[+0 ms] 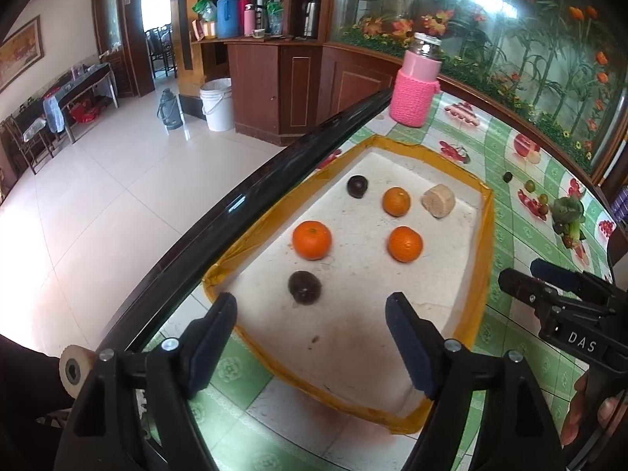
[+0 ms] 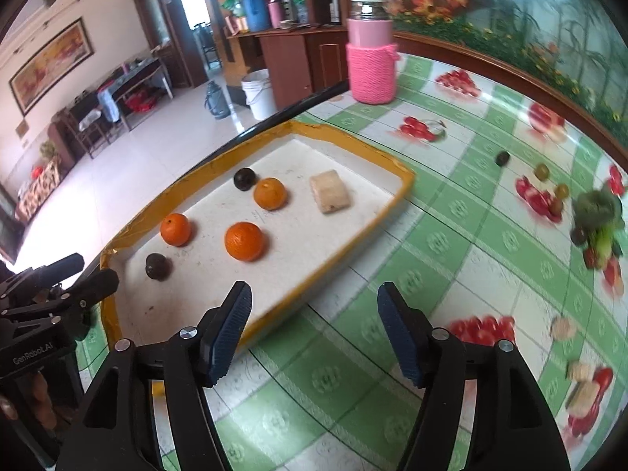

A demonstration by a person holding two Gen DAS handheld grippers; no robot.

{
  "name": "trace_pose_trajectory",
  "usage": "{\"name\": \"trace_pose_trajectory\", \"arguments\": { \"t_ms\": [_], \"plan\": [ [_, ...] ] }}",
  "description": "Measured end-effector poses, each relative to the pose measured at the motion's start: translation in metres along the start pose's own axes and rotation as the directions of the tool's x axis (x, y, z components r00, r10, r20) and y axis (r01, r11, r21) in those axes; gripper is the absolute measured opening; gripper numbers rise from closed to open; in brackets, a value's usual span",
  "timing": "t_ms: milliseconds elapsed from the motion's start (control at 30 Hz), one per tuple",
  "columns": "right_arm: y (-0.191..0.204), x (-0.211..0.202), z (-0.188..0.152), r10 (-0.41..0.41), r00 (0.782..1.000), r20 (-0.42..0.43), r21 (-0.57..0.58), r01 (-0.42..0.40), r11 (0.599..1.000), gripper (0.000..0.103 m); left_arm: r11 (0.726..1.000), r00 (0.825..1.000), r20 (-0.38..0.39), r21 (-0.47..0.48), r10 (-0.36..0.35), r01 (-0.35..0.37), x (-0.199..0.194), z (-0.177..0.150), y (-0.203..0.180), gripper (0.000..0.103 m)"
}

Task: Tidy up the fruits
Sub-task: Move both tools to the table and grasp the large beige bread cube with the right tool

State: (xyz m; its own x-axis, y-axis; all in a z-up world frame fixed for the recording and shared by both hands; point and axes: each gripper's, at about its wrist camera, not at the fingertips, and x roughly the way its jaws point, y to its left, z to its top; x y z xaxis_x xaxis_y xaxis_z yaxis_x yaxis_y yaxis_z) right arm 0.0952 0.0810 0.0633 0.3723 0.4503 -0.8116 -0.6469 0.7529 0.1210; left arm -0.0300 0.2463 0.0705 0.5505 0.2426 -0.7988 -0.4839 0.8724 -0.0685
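Observation:
A shallow white tray with a yellow-taped rim (image 1: 484, 235) (image 2: 396, 192) lies on the green checked tablecloth. In it lie three oranges (image 1: 312, 240) (image 1: 405, 243) (image 1: 396, 201), two dark round fruits (image 1: 304, 287) (image 1: 357, 186) and a beige block (image 1: 439, 200). They also show in the right wrist view: oranges (image 2: 243, 241) (image 2: 175, 229) (image 2: 269, 194), dark fruits (image 2: 157, 267) (image 2: 244, 179), beige block (image 2: 329, 190). My left gripper (image 1: 312, 343) is open and empty over the tray's near end. My right gripper (image 2: 314, 327) is open and empty over the cloth, right of the tray.
A pink knit-covered jar (image 1: 416, 86) (image 2: 372, 53) stands on the table behind the tray. A small dark fruit (image 2: 502, 158) and a leafy bunch (image 2: 598, 212) lie on the cloth at right. The table's black edge (image 1: 235, 204) runs along the tray's left.

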Motion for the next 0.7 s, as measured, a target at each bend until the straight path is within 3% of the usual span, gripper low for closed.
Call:
{"name": "trace_pose_trajectory", "arguments": {
  "t_ms": [233, 400, 700],
  "plan": [
    [-0.042, -0.022, -0.041, -0.04, 0.999, 0.007, 0.125, 0.039, 0.991, 0.066, 0.996, 0.999, -0.008, 0.077, -0.042, 0.043, -0.004, -0.004, -0.037, 0.081],
    [-0.088, -0.043, -0.076, -0.113, 0.994, 0.008, 0.226, 0.108, 0.968, 0.066, 0.986, 0.996, -0.015, 0.146, -0.085, 0.086, -0.01, -0.009, -0.071, 0.081],
    [-0.193, -0.086, -0.129, -0.29, 0.957, -0.01, 0.459, 0.262, 0.849, 0.067, 0.962, 0.988, -0.054, 0.227, -0.146, 0.155, -0.015, -0.026, -0.121, 0.081]
  ]
}}
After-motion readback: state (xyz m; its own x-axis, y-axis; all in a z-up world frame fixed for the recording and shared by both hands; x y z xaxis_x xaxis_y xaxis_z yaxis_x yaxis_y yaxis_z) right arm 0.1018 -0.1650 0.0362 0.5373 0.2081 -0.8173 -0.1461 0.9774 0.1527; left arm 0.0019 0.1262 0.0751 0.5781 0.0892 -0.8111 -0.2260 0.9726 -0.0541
